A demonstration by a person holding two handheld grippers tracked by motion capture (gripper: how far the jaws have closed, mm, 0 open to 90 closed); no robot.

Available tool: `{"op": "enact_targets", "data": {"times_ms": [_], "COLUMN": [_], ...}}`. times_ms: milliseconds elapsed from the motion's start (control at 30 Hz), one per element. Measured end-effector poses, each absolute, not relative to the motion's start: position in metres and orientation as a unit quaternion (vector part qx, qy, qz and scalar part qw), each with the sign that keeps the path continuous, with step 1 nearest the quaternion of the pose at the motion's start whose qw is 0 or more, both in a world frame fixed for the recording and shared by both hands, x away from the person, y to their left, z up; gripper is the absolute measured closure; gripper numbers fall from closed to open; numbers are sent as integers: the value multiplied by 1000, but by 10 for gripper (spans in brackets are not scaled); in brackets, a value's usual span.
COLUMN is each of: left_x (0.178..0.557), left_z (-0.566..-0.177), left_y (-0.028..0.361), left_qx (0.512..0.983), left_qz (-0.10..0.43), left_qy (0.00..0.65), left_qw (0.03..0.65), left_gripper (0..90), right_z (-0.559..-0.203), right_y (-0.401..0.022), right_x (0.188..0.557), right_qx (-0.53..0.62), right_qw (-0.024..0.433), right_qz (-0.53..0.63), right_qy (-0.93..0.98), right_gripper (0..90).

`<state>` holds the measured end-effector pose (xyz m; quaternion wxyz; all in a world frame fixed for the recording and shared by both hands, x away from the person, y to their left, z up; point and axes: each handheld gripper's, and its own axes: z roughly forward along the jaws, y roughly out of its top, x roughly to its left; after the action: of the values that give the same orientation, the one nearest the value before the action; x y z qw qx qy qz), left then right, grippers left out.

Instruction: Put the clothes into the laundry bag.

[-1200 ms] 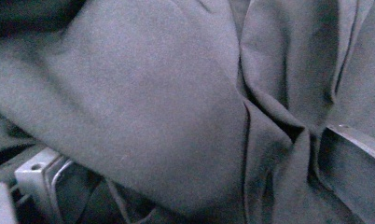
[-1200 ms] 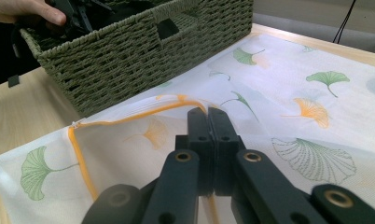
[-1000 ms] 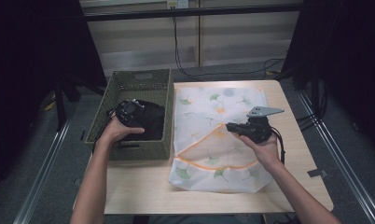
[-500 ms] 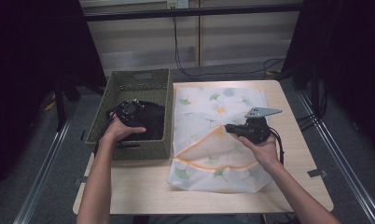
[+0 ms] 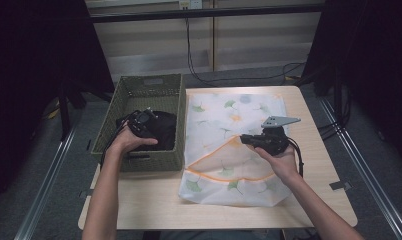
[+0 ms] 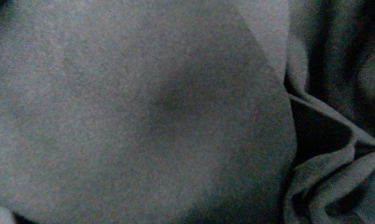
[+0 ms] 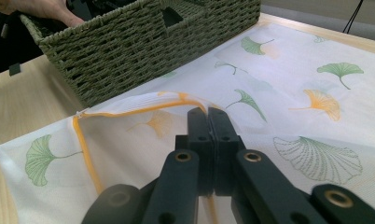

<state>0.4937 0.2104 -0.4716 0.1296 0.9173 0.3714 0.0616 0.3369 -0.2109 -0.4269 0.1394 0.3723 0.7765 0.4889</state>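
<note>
Orange-trimmed rim of the ginkgo-print laundry bag [image 7: 143, 106] is pinched in the closed right gripper [image 7: 207, 116]; lift it wider. Left gripper [image 5: 145, 120] sits on dark clothing [image 5: 161, 129] inside the woven basket [image 5: 139, 89]; its jaw state cannot be told.

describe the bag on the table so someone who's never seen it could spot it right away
On the light wooden table, just right of the green woven basket, a flat white bag lies spread out. Green and orange ginkgo leaves are printed on it and an orange zip edge runs across it, unlike the dark cloth in the basket.
</note>
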Motion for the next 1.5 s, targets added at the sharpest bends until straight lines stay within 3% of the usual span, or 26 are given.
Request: {"op": "enact_targets", "data": {"times_ms": [133,267,433,467,500,533,833,1033,1067,1500], "left_x": [496,495,494,494,493,491,489,485,483,471], "left_z": [-469,-465,-461,-461,-460,-458,-451,-436,-433,-391], "left_y": [208,208,207,208,208,208,210,217,218,241], "left_qx": [921,920,924,925,925,927,926,916,902,868], "left_qz": [48,23,8,6,4,1,3,15,26,88], "left_qy": [368,374,363,359,358,353,350,355,373,381], "left_qw": [117,115,117,125,126,131,140,186,217,306], "left_gripper": [21,243,352,441,441,545,631,640,640,641], "right_z": [-427,-428,-428,-427,-427,-427,-426,-424,-424,-424], "right_y": [-211,-210,-209,-209,-209,-210,-210,-214,-214,-213], "right_x": [337,337,337,338,338,338,338,339,339,338], "right_qx": [374,374,373,374,374,376,374,377,378,378], "right_qw": [140,139,139,138,138,142,142,143,144,144], "right_qz": [488,487,486,487,487,486,487,492,492,491], "right_qy": [776,777,778,777,777,776,776,772,771,772], "right_gripper": [898,898,898,898,898,898,899,899,899,899]}}
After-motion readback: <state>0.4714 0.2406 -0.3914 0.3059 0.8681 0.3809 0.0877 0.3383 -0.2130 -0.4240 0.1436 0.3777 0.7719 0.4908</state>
